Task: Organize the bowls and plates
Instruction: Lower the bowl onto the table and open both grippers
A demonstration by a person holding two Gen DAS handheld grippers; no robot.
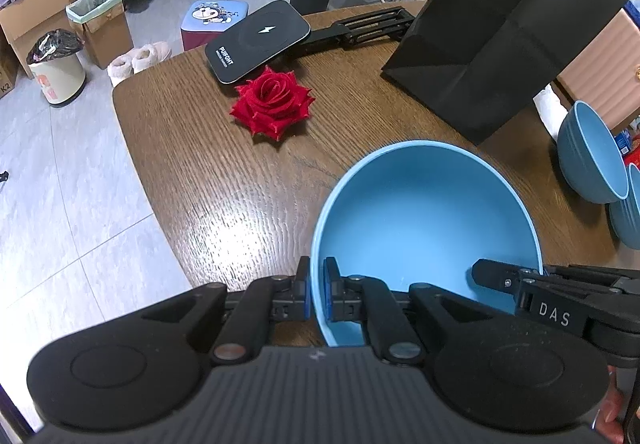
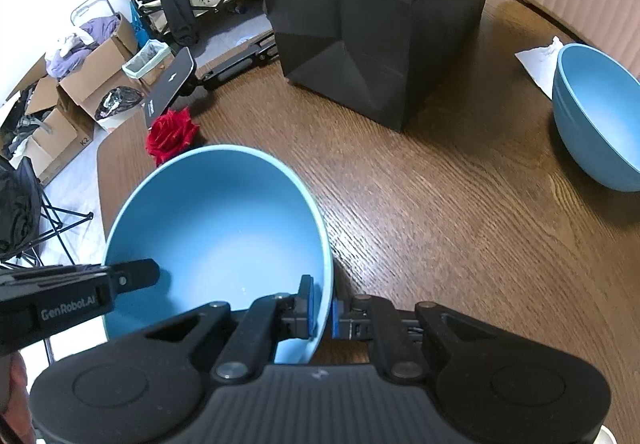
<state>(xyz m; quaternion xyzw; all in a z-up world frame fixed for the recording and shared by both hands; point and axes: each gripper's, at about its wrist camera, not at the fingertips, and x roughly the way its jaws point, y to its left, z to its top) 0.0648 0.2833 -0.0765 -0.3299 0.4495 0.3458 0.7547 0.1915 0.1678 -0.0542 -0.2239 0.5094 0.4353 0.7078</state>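
A light blue bowl [image 1: 428,220] sits low over the brown wooden table [image 1: 224,172], held from both sides. My left gripper [image 1: 317,288] is shut on its left rim, one pad outside and one inside. My right gripper [image 2: 322,308] is shut on the opposite rim of the same blue bowl [image 2: 216,220]. The right gripper's finger reaches in from the right edge of the left wrist view. A second blue bowl [image 2: 596,124] stands on the table at the far right, with a third blue bowl [image 1: 632,212] beside it, cut off by the frame edge.
A tall black paper bag [image 2: 372,12] stands behind the held bowl. A red fabric rose [image 1: 272,104] and a black wireless charger [image 1: 258,40] lie toward the table's far left edge. White paper [image 2: 540,60] lies by the second bowl. Boxes and bins stand on the floor beyond.
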